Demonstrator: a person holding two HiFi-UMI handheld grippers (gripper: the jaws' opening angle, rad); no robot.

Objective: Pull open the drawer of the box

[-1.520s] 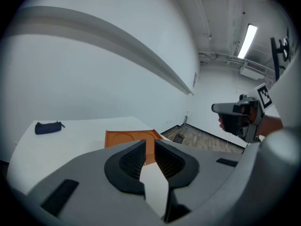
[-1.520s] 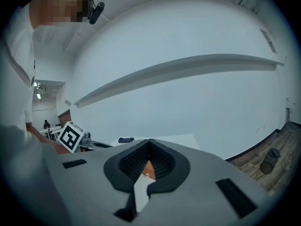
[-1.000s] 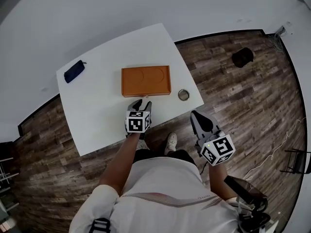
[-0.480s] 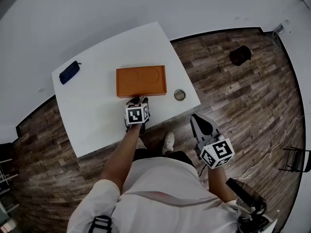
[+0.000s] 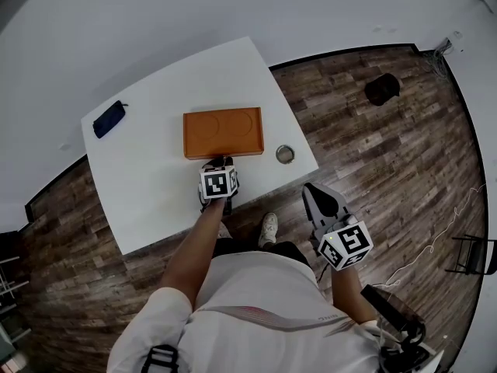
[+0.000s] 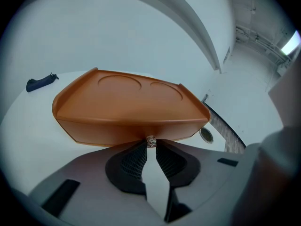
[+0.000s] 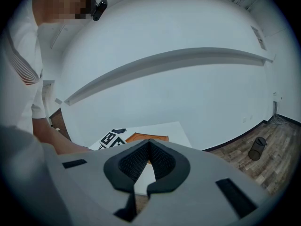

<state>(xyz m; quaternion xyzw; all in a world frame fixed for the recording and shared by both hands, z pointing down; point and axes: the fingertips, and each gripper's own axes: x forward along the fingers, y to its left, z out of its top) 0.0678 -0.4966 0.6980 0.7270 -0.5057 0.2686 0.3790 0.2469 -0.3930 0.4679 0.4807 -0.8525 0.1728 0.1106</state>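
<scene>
The orange box (image 5: 223, 131) lies flat on the white table (image 5: 155, 185), a little toward the table's near edge and about midway between its left and right edges, with two shallow round recesses in its top. The left gripper (image 5: 217, 162) is up against the middle of the box's near face. A second ago it hung short of that face with its jaws spread wide; half a second ago it had reached the face, and since then it has hardly shifted. Its jaws are closing now, and in the left gripper view the small knob (image 6: 151, 141) on the box front sits between the two tips, which look to be touching it on either side. The front of the box reads flush in that view, with the drawer not pulled out. The box has not moved on the table over the second; only the framing drifts slightly. The right gripper (image 5: 314, 191) is off the table, past its near edge and over the wooden floor (image 5: 388, 154), just where it was before. The right gripper view shows its pads met at the tips with nothing between them. A dark blue pouch (image 5: 108, 119) lies by the far left corner of the table, and a small round tin (image 5: 285, 154) stands near the near right corner, beside the box's right end but apart from it — neither has changed place.
</scene>
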